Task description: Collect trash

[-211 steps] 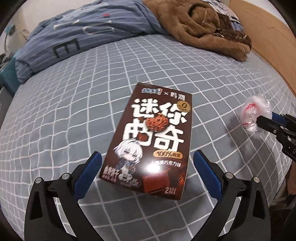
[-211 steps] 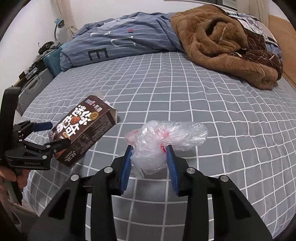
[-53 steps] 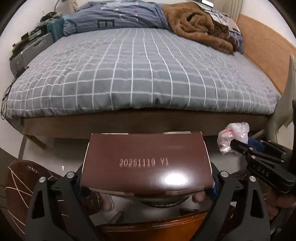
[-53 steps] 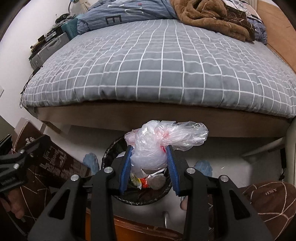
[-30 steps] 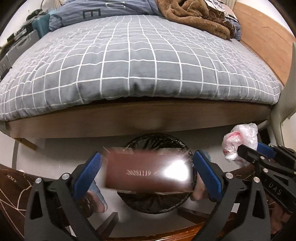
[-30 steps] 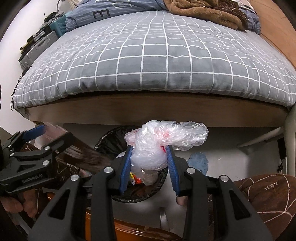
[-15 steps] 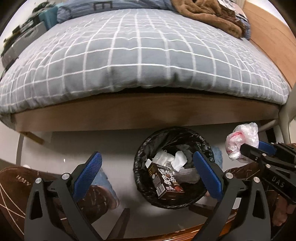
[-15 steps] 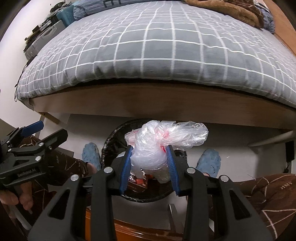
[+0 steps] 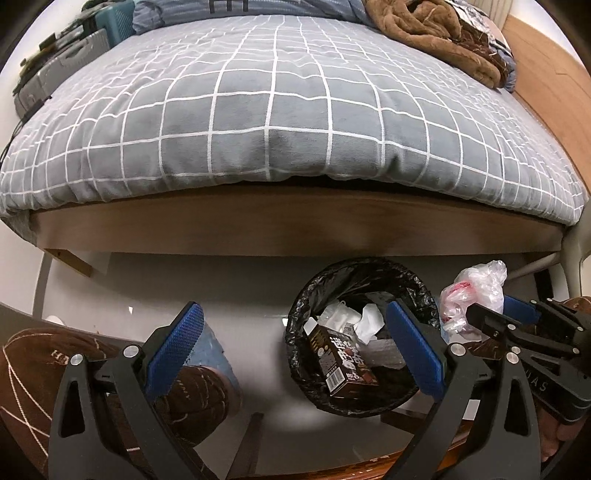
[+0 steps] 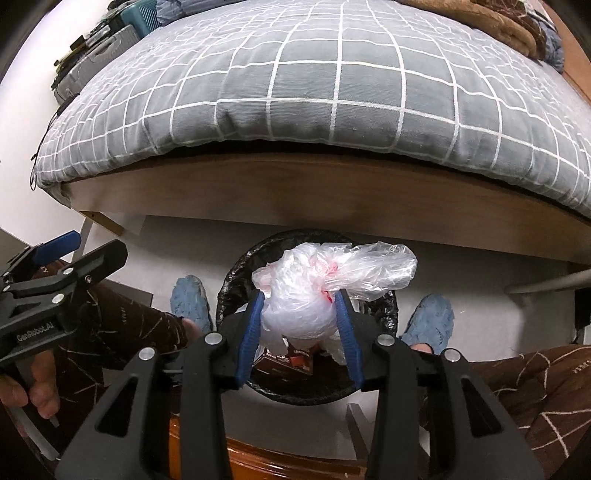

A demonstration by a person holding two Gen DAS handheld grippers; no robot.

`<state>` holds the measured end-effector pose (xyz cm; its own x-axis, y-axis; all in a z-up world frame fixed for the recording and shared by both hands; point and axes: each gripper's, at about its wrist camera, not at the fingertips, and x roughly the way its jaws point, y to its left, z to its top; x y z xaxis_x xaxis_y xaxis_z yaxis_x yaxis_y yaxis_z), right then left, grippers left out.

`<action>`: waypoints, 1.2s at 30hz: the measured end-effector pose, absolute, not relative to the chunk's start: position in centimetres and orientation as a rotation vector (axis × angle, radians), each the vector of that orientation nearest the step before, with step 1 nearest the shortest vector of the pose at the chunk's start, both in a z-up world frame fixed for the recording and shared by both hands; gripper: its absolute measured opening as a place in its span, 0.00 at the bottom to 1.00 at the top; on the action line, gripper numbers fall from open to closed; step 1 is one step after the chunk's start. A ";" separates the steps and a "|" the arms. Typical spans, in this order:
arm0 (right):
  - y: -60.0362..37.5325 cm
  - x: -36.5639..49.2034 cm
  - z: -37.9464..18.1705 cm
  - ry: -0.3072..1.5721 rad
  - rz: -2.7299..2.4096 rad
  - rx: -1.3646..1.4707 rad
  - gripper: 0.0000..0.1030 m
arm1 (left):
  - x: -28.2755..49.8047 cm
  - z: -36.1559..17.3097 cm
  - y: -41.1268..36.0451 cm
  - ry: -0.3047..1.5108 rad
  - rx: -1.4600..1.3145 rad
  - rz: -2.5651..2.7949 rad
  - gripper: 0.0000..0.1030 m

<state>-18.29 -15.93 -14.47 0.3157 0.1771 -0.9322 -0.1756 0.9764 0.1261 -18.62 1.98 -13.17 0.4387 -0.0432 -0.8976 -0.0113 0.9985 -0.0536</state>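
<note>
The brown snack carton [image 9: 345, 363], which filled the left tool [image 9: 295, 350] less than two seconds ago, now lies tilted inside the bin [image 9: 413, 286] among crumpled white tissues [image 9: 369, 319], so one piece of trash is already collected and that tool stands spread wide with nothing between its blue ribbed pads. What we judge to be left is the plastic bag [image 10: 314, 291]: the right tool [image 10: 299, 332] has carried it over from the bed [image 9: 280, 110] and now holds it right above the bin's mouth, jaws just beginning to open, with the bag still between them and, as far as we can tell, still touched by both pads. We read this as the moment of release; the drop should land inside, since the bag hangs over the middle of the opening in the right wrist view. The bag is thin, clear, crinkled film with red print, knotted into a soft ball with a loose puffed tail trailing to one side, so it may cling to a pad or drift as it falls. The bin is round, lined with a glossy, wrinkled black liner folded over its rim, and stands on the pale floor just in front of the wooden bed frame. The carton is stiff, glossy card with a barcode showing. Above, the grey checked bedcover looks soft and quilted, with a brown fleecy blanket [image 9: 436, 33] heaped at the far end.
</note>
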 end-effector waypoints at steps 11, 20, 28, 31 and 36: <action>-17.2 -18.5 -13.7 1.203 0.207 -0.005 0.63 | -18.5 -13.4 1.2 1.124 -0.036 -0.022 0.94; -20.6 -19.0 -10.1 1.131 0.128 0.012 0.86 | -19.0 -9.9 -0.6 1.059 -0.017 -0.033 0.94; -21.4 -20.6 -4.2 1.002 0.087 0.009 0.93 | -20.8 -3.2 -1.3 0.945 -0.038 -0.034 0.94; -21.6 -21.5 -2.1 0.963 0.073 0.008 0.93 | -21.6 -0.9 -1.6 0.904 -0.031 -0.026 0.94; -22.0 -22.8 0.9 0.921 0.039 0.007 0.93 | -23.0 1.5 -1.9 0.867 -0.033 -0.033 0.94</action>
<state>-22.83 -22.03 0.87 0.6046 0.0369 -0.7957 -0.0307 0.9993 0.0230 -22.96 -1.89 1.50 0.6464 -0.0420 -0.7618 0.0155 0.9990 -0.0420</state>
